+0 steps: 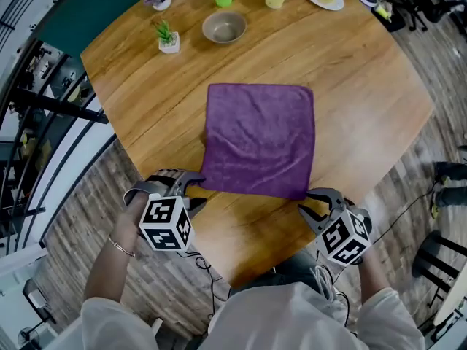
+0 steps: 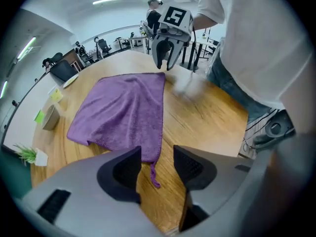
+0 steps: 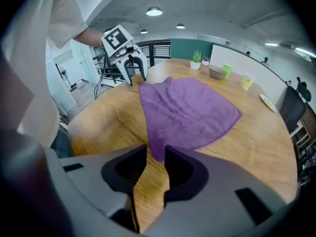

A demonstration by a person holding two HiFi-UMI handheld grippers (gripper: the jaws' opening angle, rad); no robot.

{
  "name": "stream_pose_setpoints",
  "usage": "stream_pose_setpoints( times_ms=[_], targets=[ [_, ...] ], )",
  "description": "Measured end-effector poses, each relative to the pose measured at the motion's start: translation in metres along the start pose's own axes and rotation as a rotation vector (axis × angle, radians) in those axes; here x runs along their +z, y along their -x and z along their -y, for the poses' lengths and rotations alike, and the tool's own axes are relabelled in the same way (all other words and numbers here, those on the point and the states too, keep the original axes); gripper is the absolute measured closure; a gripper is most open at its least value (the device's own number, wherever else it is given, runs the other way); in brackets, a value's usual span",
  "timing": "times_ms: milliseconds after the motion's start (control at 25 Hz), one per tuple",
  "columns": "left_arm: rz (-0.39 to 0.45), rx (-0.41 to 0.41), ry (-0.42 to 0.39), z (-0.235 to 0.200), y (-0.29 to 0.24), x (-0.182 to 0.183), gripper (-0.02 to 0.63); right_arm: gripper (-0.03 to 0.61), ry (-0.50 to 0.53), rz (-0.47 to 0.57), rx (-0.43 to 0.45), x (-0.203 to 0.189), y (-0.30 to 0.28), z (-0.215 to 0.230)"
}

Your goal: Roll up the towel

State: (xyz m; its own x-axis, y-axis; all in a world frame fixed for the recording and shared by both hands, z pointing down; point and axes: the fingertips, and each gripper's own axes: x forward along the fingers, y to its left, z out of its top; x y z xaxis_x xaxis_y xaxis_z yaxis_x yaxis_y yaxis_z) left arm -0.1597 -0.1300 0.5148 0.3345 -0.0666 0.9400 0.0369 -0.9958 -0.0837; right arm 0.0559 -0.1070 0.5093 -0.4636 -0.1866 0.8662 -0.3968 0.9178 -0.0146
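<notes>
The purple towel (image 1: 259, 141) is spread flat on the wooden worktop (image 1: 365, 100), reaching away ahead of both pairs of jaws. The left gripper (image 2: 157, 164) is pointed steeply down with its jaws partly apart. One near corner of the towel, with its small loop (image 2: 154, 177), is seen in the gap between them, unpinched. The right gripper (image 3: 156, 164) is set with its jaws at a narrow gap. The other near corner lies between their tips and is not seen to be clamped.
</notes>
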Motion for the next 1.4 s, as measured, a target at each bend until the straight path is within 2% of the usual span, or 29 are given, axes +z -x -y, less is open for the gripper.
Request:
stream_pose_setpoints(
  times_ms=[160,680,1000,1280,1400],
  targets=[
    [-0.004,-0.029,-0.011,0.002,-0.004,0.003,0.423,0.485,0.032,-0.033,0.031,-0.005,-0.004,-0.001],
    [-0.036,-0.088,-0.026,0.004,-0.020,0.000,0.517,0.505,0.095,-0.105,0.096,-0.013,-0.019,-0.002],
    [-0.030,-0.120,0.029,0.004,-0.019,0.002,0.527,0.549,0.122,-0.116,0.089,-0.014,-0.018,0.001],
    [-0.049,-0.119,0.026,-0.002,-0.021,0.002,0.572,0.555,0.107,-0.104,0.094,-0.014,-0.018,0.003],
    [-0.052,-0.089,0.018,-0.004,-0.022,0.001,0.594,0.561,0.112,-0.102,0.096,-0.013,-0.019,0.003]
  ],
)
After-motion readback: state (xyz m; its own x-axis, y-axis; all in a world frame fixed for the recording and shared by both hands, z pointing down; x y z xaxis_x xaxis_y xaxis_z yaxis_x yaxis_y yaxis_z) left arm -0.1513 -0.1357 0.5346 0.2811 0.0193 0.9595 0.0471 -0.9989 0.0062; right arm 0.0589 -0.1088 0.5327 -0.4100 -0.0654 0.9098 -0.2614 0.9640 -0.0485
